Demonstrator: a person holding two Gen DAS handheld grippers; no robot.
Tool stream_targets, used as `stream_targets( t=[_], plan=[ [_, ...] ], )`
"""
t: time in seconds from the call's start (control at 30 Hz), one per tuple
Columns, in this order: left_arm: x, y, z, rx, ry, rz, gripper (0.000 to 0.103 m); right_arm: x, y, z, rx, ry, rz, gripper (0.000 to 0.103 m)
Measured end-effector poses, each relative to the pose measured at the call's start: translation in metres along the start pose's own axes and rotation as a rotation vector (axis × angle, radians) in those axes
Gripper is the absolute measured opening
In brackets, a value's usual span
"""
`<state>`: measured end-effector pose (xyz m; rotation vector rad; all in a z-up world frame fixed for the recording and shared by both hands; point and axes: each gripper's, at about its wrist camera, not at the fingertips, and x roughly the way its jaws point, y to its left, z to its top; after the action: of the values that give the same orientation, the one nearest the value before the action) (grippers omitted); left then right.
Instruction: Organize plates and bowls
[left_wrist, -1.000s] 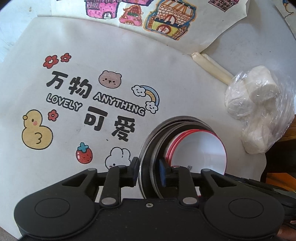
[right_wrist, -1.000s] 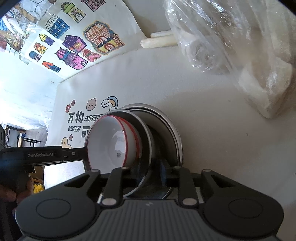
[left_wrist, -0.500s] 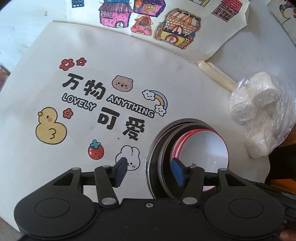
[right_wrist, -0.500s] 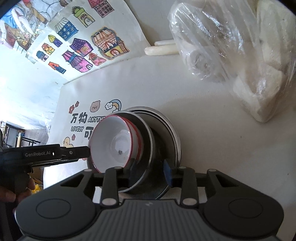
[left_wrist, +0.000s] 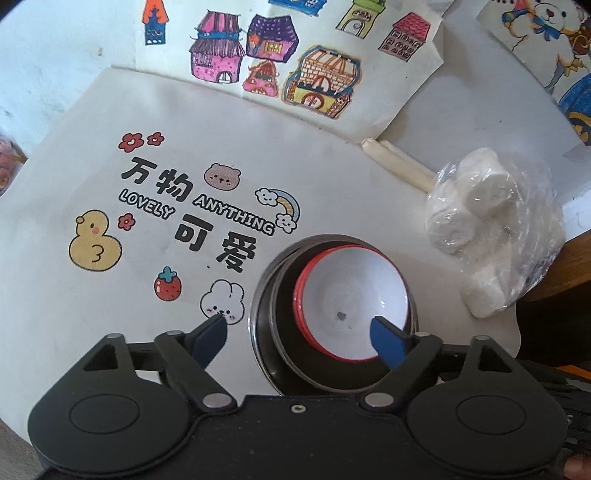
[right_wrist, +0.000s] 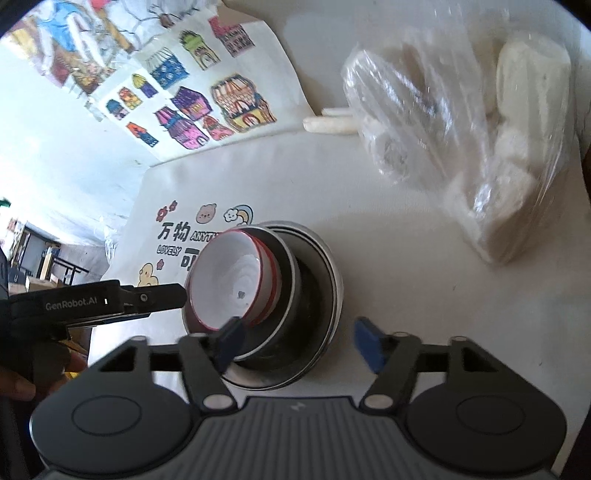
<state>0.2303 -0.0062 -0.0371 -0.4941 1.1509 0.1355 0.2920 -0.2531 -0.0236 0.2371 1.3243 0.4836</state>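
Bowls and plates sat nested in one stack between the two grippers, and both sets of jaws had just been opening. The left gripper (left_wrist: 299, 334) stood with its jaws wide apart, one blue pad over the cloth and the other over the white bowl (left_wrist: 351, 295), neither pressing on anything. The right gripper (right_wrist: 301, 341) likewise stood with its jaws apart, straddling the near rim of the stack and clamping nothing. The white bowl with its red rim lay inside a steel plate (right_wrist: 288, 258), which rested in a wider steel plate (right_wrist: 328, 273), all on the printed cloth (left_wrist: 110, 295) covering the bench. This looked like the release step, the stack set down and let go. The next move probably called for drawing both grippers clear without nudging the rims. Whether more red-rimmed bowls lay under the top one was hard to tell; only thin red edges showed. The near side of the stack was hidden behind the gripper bodies. A plastic bag (left_wrist: 491, 229) of pale lumps lay beside the stack, its contents unclear. Part of a hand (right_wrist: 18, 384) showed at the right view's edge.
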Motion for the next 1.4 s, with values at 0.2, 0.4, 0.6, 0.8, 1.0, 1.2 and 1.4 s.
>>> stream_targets(
  t=[0.2, 0.4, 0.6, 0.8, 1.0, 1.2, 1.4],
  plan=[
    [-0.012, -0.016, -0.022, 0.002, -0.069, 0.033, 0.098, -0.024, -0.001, -0.004, -0.095, -0.041, -0.011, 0.094],
    [-0.027, -0.029, -0.046, 0.000, -0.138, 0.056, 0.102, -0.048, -0.001, -0.012, -0.178, -0.099, 0.003, 0.102],
    [-0.046, -0.034, -0.066, 0.007, -0.213, 0.071, 0.102, -0.067, 0.001, -0.022, -0.219, -0.170, 0.016, 0.103],
    [-0.066, -0.025, -0.077, 0.028, -0.301, 0.056, 0.102, -0.079, 0.011, -0.025, -0.228, -0.232, 0.002, 0.103],
    [-0.082, -0.009, -0.083, 0.058, -0.334, 0.042, 0.102, -0.085, 0.028, -0.037, -0.218, -0.284, -0.029, 0.103],
    [-0.095, 0.015, -0.092, 0.102, -0.338, 0.015, 0.102, -0.089, 0.052, -0.061, -0.178, -0.336, -0.087, 0.103],
    [-0.108, 0.037, -0.104, 0.144, -0.335, -0.014, 0.102, -0.095, 0.074, -0.088, -0.136, -0.384, -0.137, 0.103]
  ],
)
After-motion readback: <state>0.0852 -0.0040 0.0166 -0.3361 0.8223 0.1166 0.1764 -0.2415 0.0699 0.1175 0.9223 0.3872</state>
